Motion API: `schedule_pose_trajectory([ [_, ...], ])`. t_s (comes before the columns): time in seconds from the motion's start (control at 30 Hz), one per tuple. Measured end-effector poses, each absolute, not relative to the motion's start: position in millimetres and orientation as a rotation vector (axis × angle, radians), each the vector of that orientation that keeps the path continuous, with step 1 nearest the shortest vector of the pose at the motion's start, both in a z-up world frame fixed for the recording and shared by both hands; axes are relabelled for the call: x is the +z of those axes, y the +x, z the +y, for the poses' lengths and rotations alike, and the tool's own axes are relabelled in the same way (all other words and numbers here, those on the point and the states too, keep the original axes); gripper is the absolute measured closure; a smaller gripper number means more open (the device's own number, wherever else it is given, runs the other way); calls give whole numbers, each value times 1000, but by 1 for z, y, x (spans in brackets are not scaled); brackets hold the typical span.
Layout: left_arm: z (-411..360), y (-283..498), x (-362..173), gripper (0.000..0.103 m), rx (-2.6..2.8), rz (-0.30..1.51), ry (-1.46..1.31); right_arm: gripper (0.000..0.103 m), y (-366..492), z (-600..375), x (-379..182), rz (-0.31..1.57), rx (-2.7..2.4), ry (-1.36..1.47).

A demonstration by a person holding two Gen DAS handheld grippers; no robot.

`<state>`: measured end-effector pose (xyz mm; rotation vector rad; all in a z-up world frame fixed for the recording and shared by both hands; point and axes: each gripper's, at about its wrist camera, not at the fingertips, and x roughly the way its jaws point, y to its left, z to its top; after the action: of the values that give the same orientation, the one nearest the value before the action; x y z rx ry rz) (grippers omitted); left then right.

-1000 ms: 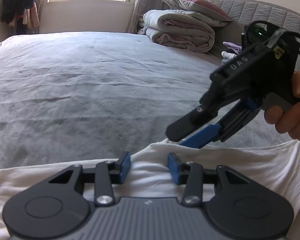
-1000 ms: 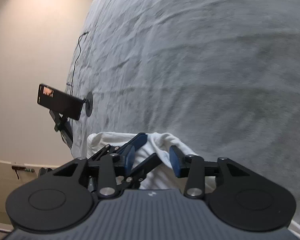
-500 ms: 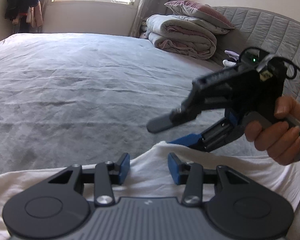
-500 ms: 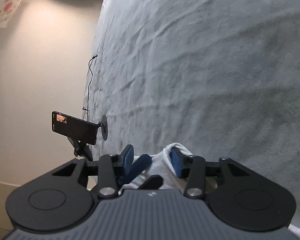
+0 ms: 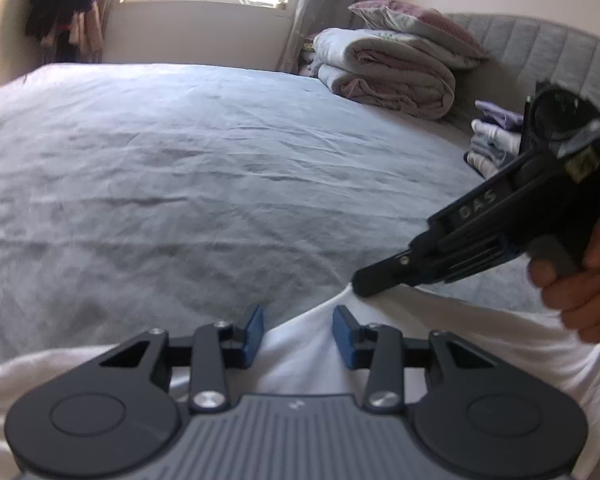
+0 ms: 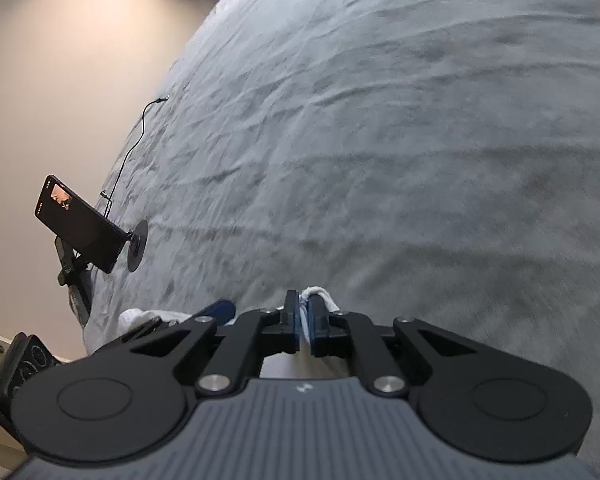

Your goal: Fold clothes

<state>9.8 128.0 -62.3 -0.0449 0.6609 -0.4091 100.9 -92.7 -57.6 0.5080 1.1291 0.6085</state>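
My right fingers [image 6: 305,317] have just clenched the white garment's [image 5: 300,354] edge; left fingers [image 5: 299,336] remain released—seemingly readying a fold.

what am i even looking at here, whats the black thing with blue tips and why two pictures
Each black thing is a hand-held grasping tool with a camera looking along its two blue-tipped fingers, so you get one picture per tool. In the left view, the left tool stands open over a white garment lying on a grey bed. The person's hand holds the right tool beside it. The right view shows the right tool shut on a bit of that white cloth. Folded bedding sits by the headboard, and a phone on a stand at the bed's edge.
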Motion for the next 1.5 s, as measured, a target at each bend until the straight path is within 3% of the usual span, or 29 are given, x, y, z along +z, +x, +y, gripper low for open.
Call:
schedule_pose_trajectory([
  [0.07, 125, 11, -60, 62, -426, 665, -29, 83, 94, -99, -46, 1120, 597, 474],
  [0.13, 123, 14, -58, 56, -480, 680, -32, 59, 85, -114, -29, 1068, 563, 441],
  [0.4, 109, 32, -56, 57, -567, 713, -57, 59, 21, -203, 1, 887, 422, 320],
  [0.57, 103, 36, -58, 59, -588, 709, -35, 59, -35, -244, -3, 830, 335, 50],
  [0.87, 93, 37, -62, 56, -625, 704, -16, 60, -69, -276, -29, 801, 323, -162],
  [0.97, 90, 34, -63, 57, -623, 695, -1, 63, -69, -281, -33, 797, 355, -139],
  [1.07, 88, 33, -64, 68, -620, 692, 1, 68, -67, -276, -43, 817, 350, -193],
  [1.13, 86, 31, -64, 91, -617, 694, -8, 83, -69, -275, -46, 810, 356, -197],
  [1.2, 86, 29, -65, 95, -602, 684, -26, 101, -71, -274, -48, 797, 354, -200],
  [1.5, 94, 15, -55, 97, -509, 533, -92, 103, -89, -267, -38, 628, 220, -221],
])
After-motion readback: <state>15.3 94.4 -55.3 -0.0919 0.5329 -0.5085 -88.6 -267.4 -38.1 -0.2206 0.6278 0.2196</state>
